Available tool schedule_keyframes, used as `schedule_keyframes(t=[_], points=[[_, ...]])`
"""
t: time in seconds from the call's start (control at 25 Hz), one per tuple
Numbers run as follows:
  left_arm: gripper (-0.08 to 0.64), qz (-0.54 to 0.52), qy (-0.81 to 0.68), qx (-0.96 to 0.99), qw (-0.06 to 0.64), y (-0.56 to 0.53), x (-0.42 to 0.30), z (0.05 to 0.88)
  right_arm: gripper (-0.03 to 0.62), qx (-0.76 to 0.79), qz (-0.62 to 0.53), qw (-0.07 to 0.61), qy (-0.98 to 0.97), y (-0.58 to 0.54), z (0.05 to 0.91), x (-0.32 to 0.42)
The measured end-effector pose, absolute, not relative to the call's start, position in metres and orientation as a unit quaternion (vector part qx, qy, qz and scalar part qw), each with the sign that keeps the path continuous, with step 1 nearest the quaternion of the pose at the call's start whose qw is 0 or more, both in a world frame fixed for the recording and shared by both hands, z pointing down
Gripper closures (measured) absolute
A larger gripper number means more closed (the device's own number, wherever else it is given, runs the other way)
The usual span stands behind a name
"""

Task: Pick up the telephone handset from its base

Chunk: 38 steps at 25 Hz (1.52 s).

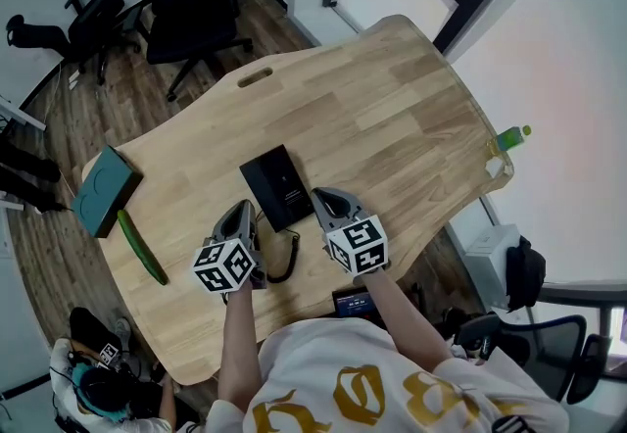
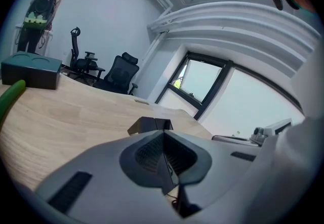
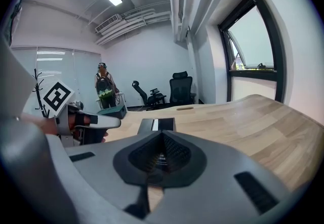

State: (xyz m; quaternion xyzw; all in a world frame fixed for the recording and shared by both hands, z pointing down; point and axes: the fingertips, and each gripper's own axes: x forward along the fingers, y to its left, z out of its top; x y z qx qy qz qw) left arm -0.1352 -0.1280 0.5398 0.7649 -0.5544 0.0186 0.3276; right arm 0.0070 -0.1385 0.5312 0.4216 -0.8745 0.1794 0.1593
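While its jaws are closed on nothing, left gripper has the telephone just ahead and to its right, long axis running away along the jaws' line. Right gripper, also closed and empty, has it just ahead and to its left; neither looks clearly nearer.

**Head view:** from above the near edge of the bench, looking steeply down. The telephone sits mid-frame and the whole bench top shows.

**Left gripper view:** low on the left gripper, close beside the telephone's left. It looks along the jaws past the telephone toward the window.

**Right gripper view:** low on the right gripper, close beside the telephone's right, facing the office chairs beyond it.

**Shared:** all three views take in the telephone and the bench top. The right gripper view also catches the left gripper.
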Motion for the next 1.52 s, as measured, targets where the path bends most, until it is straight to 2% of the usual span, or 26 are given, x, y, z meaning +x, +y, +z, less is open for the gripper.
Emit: schedule_keyframes(t=[0.2,1.32,1.36,1.52], points=[[0.554,0.028,-0.558,0.765,0.322,-0.13,-0.137,0.545,0.588,0.42,0.188,0.169,-0.872,-0.143,0.542,0.006],[0.551,0.043,-0.526,0.756,0.387,-0.132,-0.123,0.602,0.586,0.4,0.222,0.203,-0.865,-0.158,0.583,0.001],[0.546,0.04,-0.522,0.758,0.389,-0.133,-0.121,0.601,0.587,0.403,0.219,0.207,-0.864,-0.159,0.585,0.003],[0.436,0.026,-0.499,0.761,0.414,-0.135,-0.116,0.605,0.587,0.407,0.222,0.209,-0.861,-0.163,0.589,0.007]])
